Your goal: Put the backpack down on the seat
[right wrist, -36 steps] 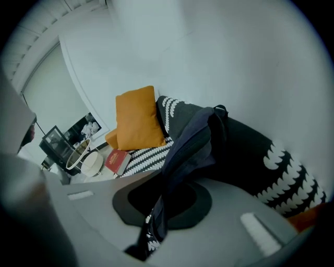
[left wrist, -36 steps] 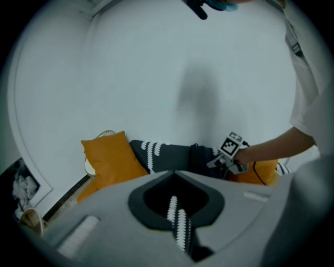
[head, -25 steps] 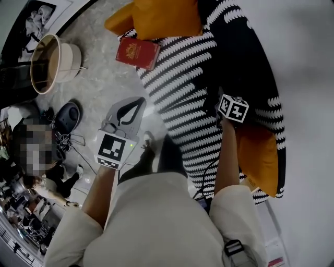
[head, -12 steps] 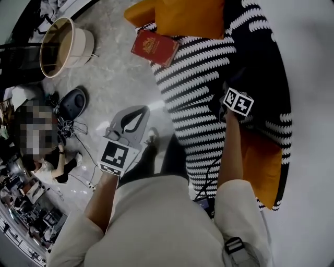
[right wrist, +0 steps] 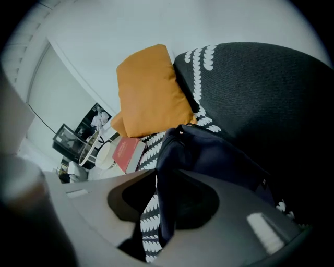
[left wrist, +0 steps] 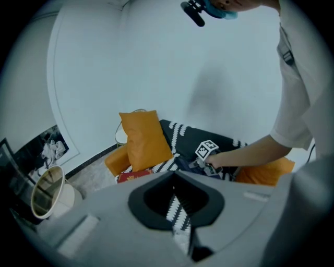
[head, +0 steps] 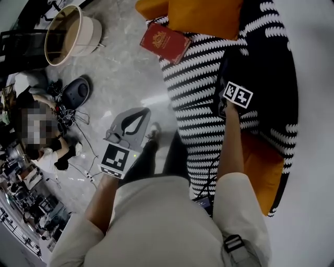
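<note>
The dark navy backpack (right wrist: 209, 156) lies on the black-and-white striped seat (head: 201, 109), its upper edge toward the orange cushion. My right gripper (right wrist: 166, 174) reaches down onto it. Its jaws have just been opening, and a fold of the backpack's edge still runs between them without being pinched. In the head view only the marker cube of the right gripper (head: 237, 94) shows clearly, above the dark bag (head: 229, 65). My left gripper (head: 140, 110) hangs over the floor beside the seat, shut and empty; its view also shows the right gripper (left wrist: 202, 164) on the bag.
An orange cushion (head: 203, 15) leans at the seat's far end, with a red book (head: 166, 41) lying in front of it. A second orange cushion (head: 263, 161) sits by my right arm. On the floor stand a round tub (head: 70, 34), cables and a seated person (head: 36, 135).
My right arm has stretched farther and lower over the seat toward the dark bag. The left gripper has drifted a little sideways over the floor.
</note>
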A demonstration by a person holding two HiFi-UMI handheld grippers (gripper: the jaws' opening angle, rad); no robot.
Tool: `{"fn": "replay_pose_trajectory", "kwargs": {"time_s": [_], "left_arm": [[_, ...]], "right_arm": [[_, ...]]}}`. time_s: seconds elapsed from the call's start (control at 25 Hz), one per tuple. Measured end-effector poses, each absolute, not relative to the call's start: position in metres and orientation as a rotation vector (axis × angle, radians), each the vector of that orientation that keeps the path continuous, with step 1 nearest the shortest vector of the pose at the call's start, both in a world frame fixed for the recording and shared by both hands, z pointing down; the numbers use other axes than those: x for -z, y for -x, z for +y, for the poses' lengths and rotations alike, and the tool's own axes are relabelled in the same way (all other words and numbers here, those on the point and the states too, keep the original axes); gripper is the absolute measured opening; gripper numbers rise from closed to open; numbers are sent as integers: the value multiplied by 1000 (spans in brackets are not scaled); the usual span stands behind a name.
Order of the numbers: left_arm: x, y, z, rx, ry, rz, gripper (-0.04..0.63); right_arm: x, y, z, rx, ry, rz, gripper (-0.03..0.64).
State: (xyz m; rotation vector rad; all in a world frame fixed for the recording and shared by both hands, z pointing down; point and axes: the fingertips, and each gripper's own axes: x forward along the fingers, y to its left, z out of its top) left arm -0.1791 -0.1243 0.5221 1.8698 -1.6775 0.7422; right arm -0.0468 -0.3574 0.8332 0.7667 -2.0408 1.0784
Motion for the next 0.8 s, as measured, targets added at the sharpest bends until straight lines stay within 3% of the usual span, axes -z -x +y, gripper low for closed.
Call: {"fn": "replay_pose_trajectory", "kwargs": {"time_s": [0.32,0.8], "left_arm": [[-528,168,-136,-717,-1906,-1652,5],[-511,161,-136,-657,-1984,-1683,5]], "right_arm": [[-836,49,-314,-991,-540,-1990,166],[-756,-15,-285,-953,-640,-2078,153]]}}
